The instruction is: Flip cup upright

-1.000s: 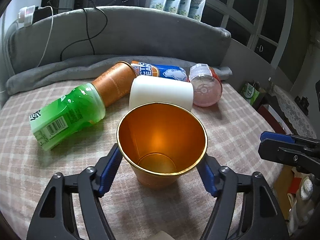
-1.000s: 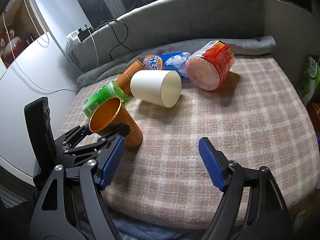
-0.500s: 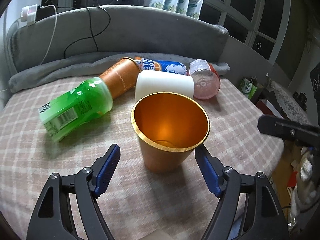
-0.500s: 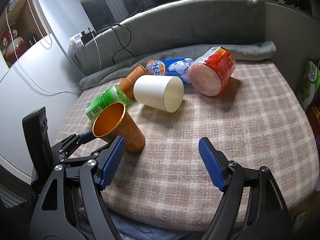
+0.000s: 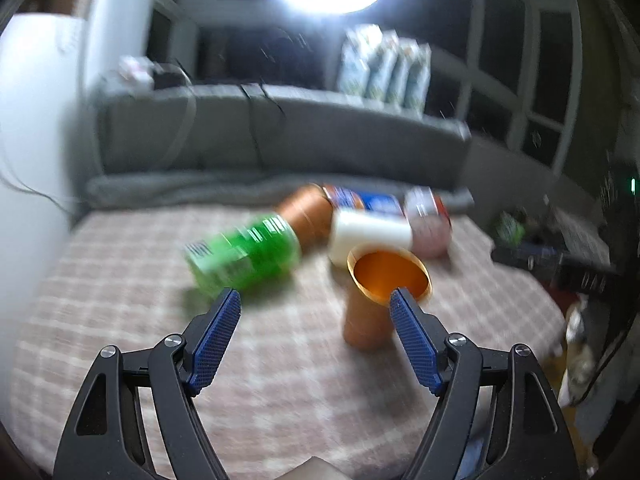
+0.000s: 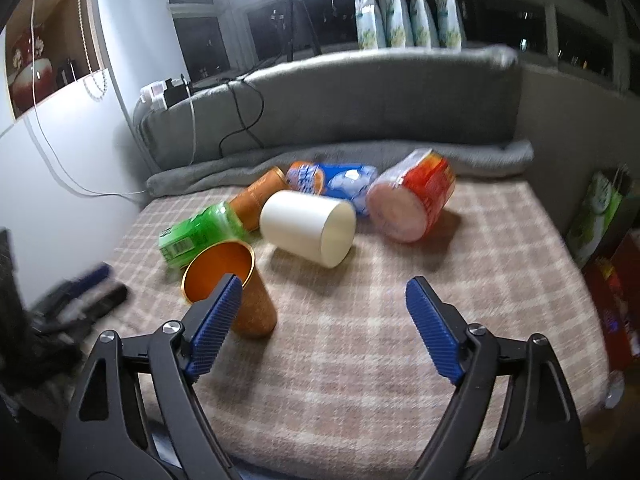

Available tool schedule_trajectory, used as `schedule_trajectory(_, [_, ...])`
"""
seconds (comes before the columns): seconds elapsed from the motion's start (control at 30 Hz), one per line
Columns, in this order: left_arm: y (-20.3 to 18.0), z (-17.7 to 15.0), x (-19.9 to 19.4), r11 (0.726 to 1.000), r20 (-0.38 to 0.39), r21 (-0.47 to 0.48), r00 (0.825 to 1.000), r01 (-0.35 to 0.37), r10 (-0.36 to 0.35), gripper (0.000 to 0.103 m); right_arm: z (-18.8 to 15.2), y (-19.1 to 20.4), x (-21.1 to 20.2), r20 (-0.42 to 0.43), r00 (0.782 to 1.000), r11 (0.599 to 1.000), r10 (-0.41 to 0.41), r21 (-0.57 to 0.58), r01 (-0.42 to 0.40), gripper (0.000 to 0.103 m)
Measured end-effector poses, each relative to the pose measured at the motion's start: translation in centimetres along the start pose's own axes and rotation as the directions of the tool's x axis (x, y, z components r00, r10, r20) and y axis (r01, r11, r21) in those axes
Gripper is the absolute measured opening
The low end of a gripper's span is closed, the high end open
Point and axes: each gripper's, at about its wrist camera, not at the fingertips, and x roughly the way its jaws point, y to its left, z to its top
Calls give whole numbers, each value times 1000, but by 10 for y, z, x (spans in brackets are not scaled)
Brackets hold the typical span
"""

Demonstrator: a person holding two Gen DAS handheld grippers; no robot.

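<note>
An orange metal cup [image 5: 380, 296] with a gold rim stands upright on the checked cloth; it also shows in the right wrist view [image 6: 232, 288]. My left gripper [image 5: 316, 300] is open and empty, pulled back and up from the cup, which sits behind its right finger. A white cup [image 6: 308, 228] lies on its side behind the orange one, mouth toward the right; it also shows in the left wrist view [image 5: 372, 236]. My right gripper [image 6: 324, 292] is open and empty above the cloth, in front of the white cup. The left gripper shows blurred at the left of the right wrist view [image 6: 84, 296].
A green bottle [image 6: 200, 232], an orange tube [image 6: 256, 196], a blue-and-orange packet [image 6: 336, 180] and a red-lidded tub [image 6: 412, 200] lie on the cloth [image 6: 440, 264]. A grey cushioned backrest [image 6: 360, 104] runs behind. The cloth drops off at right.
My left gripper has let go of the orange cup and drawn back and upward to the left; the cup stays standing. My right gripper has risen and tilted slightly.
</note>
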Motion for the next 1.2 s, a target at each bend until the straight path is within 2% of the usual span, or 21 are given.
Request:
schedule_trajectory(0.17, [5, 17, -25, 998, 150, -25, 986, -65, 68, 79, 2, 6, -11, 80, 994, 997, -74, -25, 76, 93])
schedule_trajectory(0.2, [6, 19, -28, 997, 171, -26, 982, -76, 79, 83, 3, 6, -13, 94, 992, 996, -81, -21, 83, 93])
schedule_trajectory(0.33, [5, 24, -40, 994, 243, -38, 964, -105, 111, 84, 3, 9, -21, 155, 980, 991, -127, -18, 131, 94])
schedule_trajectory(0.37, [4, 24, -42, 994, 251, -38, 961, -107, 113, 84, 4, 10, -22, 168, 976, 990, -135, -17, 140, 98])
schedule_trajectory(0.43, [2, 24, -43, 994, 258, -33, 960, -103, 108, 84, 4, 11, -26, 199, 970, 989, -142, -18, 149, 103])
schedule_trajectory(0.67, [-1, 23, -41, 994, 246, -30, 963, -107, 111, 85, 2, 16, -31, 238, 955, 981, -178, -34, 192, 103])
schedule_trajectory(0.8, [-2, 22, -42, 994, 246, -38, 963, -103, 109, 103, 2, 15, -32, 240, 954, 981, -181, -24, 192, 103])
schedule_trajectory(1.2, [-8, 22, -37, 995, 216, -23, 971, -96, 99, 103, 2, 11, -34, 246, 951, 981, -185, -10, 194, 103])
